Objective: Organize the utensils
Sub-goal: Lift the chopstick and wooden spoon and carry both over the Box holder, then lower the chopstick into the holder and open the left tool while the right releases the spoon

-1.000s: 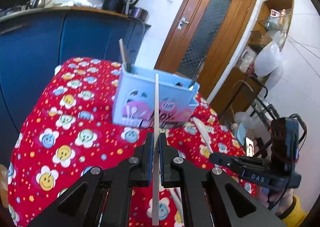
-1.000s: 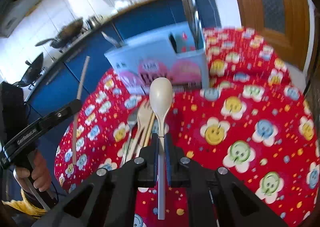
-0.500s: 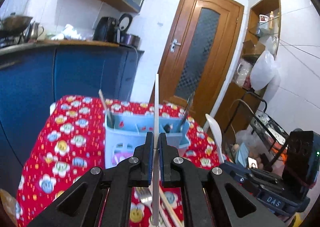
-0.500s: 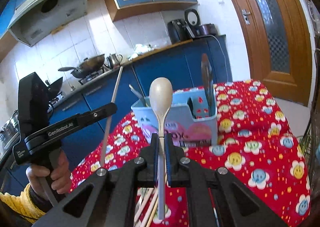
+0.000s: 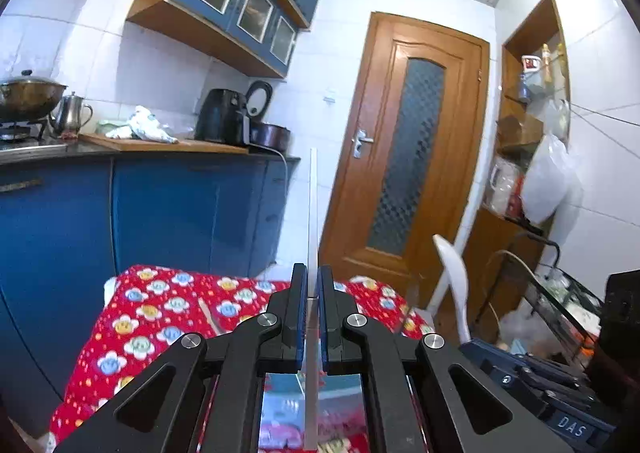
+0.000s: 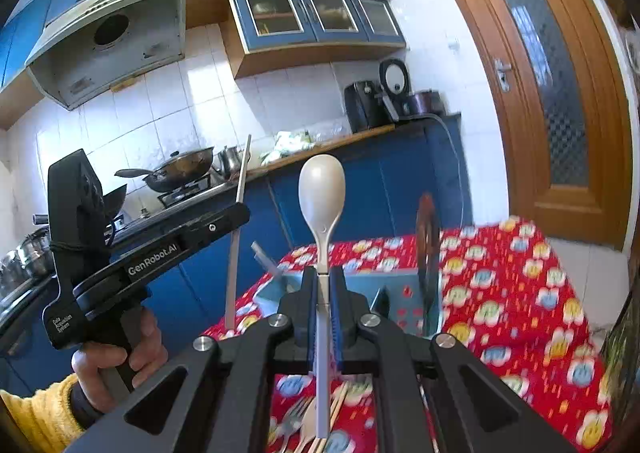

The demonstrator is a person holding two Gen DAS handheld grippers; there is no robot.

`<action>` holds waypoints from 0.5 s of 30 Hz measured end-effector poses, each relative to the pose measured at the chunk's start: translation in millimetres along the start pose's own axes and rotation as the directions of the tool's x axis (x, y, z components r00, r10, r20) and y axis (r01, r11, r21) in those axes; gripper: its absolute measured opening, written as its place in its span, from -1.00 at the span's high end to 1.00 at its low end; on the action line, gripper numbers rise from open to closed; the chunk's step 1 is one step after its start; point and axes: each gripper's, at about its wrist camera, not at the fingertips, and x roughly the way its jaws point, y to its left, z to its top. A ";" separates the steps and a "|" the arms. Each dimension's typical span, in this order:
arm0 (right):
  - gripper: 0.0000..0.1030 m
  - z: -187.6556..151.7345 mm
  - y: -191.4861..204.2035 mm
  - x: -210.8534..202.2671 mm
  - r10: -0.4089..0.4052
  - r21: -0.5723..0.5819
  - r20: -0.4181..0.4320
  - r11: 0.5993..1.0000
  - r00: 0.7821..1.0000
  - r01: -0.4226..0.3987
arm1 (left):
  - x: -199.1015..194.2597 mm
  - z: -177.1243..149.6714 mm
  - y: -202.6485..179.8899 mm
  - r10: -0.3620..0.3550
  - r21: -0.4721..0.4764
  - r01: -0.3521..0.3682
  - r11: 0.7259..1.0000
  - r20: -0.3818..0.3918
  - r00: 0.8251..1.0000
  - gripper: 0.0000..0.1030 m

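Observation:
My left gripper (image 5: 313, 285) is shut on a pale chopstick (image 5: 312, 213) that stands upright; it also shows in the right wrist view (image 6: 238, 221), at the left. My right gripper (image 6: 324, 285) is shut on a beige spoon (image 6: 322, 193), bowl up; the spoon also shows in the left wrist view (image 5: 454, 277). The light blue utensil holder (image 6: 400, 293) stands on the red flowered tablecloth (image 6: 520, 293) just beyond my right gripper, with a dark utensil (image 6: 426, 229) upright in it. Both grippers are raised above the table.
Loose utensils, a fork (image 6: 290, 419) and wooden pieces (image 6: 340, 401), lie on the cloth under my right gripper. Blue kitchen cabinets (image 5: 160, 213) stand behind the table. A wooden door (image 5: 412, 157) and a shelf (image 5: 528, 157) are to the right.
Both grippers have risen and tilted upward with their utensils. The holder has dropped to the bottom of the views, mostly hidden behind the fingers in the left wrist view.

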 end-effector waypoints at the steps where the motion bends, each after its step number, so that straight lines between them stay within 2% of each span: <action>1: 0.85 3.0 -1.1 3.7 -0.004 -0.010 0.011 1.000 1.000 0.004 | 3.3 0.3 1.4 0.005 -0.004 -0.005 1.000 0.005 1.000 0.90; 5: 0.85 9.8 -10.1 18.0 -0.011 -0.021 0.042 1.000 0.999 0.011 | 17.7 -0.4 7.1 0.044 -0.006 -0.044 0.999 0.048 0.998 0.90; 9: 0.85 12.3 -24.1 35.2 -0.009 -0.015 0.065 1.000 0.998 0.010 | 30.8 -6.8 6.4 0.097 0.035 -0.100 0.994 0.095 0.991 0.90; 15: 0.85 12.9 -39.5 58.6 -0.014 -0.016 0.075 1.000 0.997 0.015 | 47.0 -21.5 12.4 0.142 0.050 -0.148 0.988 0.119 0.983 0.90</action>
